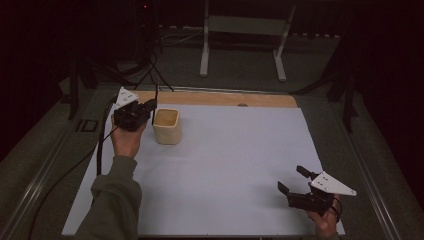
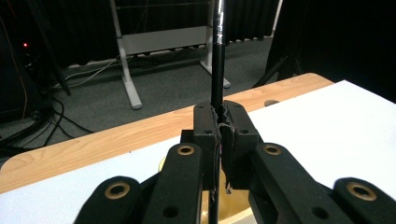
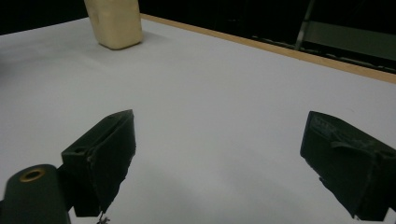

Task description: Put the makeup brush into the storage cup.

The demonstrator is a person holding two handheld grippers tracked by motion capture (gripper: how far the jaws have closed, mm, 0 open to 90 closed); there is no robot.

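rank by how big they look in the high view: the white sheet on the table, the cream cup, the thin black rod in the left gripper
1. white sheet, by far the largest.
2. cream cup.
3. black rod, which the left gripper holds upright: about as tall as the cup but far thinner.

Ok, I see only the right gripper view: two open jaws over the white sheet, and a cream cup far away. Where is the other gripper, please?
Observer: The left gripper is right beside the cream cup, at its left side in the high view.
Operator: Is it holding something?
Observer: Yes. Its jaws are shut on a thin black rod, which stands upright between them.
Operator: Is the lower end of the rod inside the cup?
Observer: In the left gripper view the rod runs down over the cup's yellowish opening. Whether it goes inside, I cannot tell.
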